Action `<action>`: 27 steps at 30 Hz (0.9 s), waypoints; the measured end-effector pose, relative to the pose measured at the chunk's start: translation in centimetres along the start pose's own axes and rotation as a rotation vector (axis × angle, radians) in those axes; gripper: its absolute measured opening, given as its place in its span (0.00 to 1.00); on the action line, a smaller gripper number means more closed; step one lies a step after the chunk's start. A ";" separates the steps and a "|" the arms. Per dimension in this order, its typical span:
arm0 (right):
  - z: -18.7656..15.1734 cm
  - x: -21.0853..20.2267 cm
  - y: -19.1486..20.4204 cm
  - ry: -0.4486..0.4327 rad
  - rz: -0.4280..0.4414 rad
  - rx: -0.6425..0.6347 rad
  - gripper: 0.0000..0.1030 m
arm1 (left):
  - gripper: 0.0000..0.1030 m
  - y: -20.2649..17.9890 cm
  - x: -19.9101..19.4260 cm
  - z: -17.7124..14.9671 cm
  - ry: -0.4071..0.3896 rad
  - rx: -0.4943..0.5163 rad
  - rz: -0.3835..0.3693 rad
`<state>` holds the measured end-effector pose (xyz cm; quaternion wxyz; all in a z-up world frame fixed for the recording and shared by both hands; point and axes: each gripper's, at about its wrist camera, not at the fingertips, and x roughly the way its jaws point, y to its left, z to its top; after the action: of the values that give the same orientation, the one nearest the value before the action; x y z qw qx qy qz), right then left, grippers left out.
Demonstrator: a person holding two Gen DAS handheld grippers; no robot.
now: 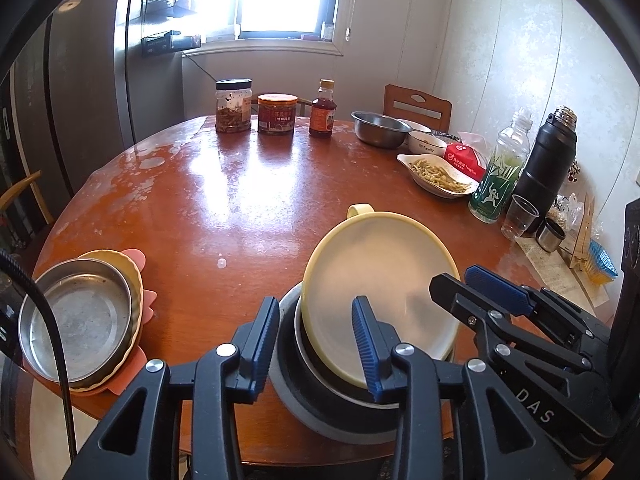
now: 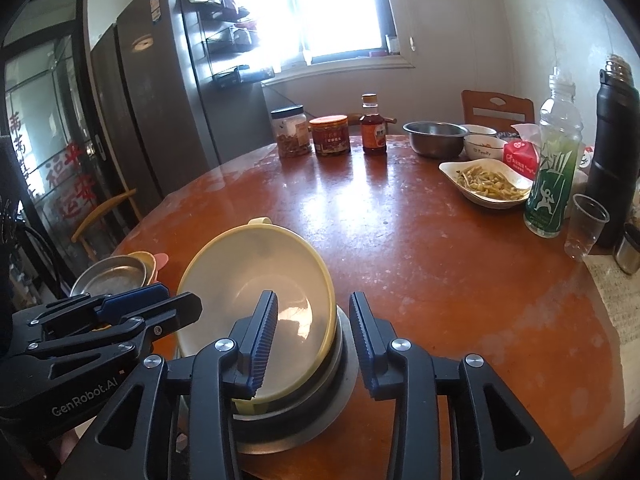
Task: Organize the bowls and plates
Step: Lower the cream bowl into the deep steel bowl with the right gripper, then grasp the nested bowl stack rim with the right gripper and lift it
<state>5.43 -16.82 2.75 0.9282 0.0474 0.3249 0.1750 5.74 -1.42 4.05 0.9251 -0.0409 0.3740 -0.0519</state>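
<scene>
Jaws of both grippers apart, straddling opposite rims (unclamped) of yellow bowl (image 1: 380,276) tilted in the stack, left gripper (image 1: 316,344), right gripper (image 2: 314,340).

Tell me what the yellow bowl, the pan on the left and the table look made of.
Yellow bowl: likely plastic, matte, with a soft dull sheen and a moulded loop handle. Pan: metal, probably stainless steel, grey and scuffed, with a bright rim. Table: looks like lacquered reddish-brown wood, glossy enough to mirror the window, worn pale in patches.
</scene>
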 end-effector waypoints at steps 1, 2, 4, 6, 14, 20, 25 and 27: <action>0.0 -0.1 -0.1 -0.001 0.002 0.004 0.42 | 0.39 0.0 -0.1 0.0 -0.002 0.000 0.001; 0.0 -0.1 -0.2 -0.001 0.005 0.009 0.44 | 0.40 0.0 -0.2 0.0 -0.004 0.001 0.002; 0.1 -0.3 -0.3 -0.004 0.009 0.015 0.45 | 0.41 0.0 -0.4 0.0 -0.009 -0.001 0.006; 0.2 -0.5 -0.4 -0.006 0.011 0.021 0.48 | 0.43 0.0 -0.6 0.0 -0.014 0.000 0.008; 0.5 -1.5 -1.0 -0.024 0.016 0.048 0.58 | 0.52 0.5 -1.9 0.1 -0.034 -0.009 0.019; 0.2 -1.7 -1.7 -0.005 0.023 0.076 0.64 | 0.63 1.8 -2.8 -0.1 -0.034 -0.046 0.016; -0.5 -1.2 -2.2 0.042 0.036 0.106 0.69 | 0.65 2.9 -2.4 -0.4 0.006 -0.095 -0.061; -0.9 -0.9 -2.4 0.058 0.041 0.123 0.70 | 0.67 2.9 -2.0 -0.6 0.021 -0.098 -0.078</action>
<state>4.93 -19.45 2.12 0.9100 0.1061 0.3607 0.1749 4.10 1.72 4.66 0.9153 -0.1004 0.3837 -0.0701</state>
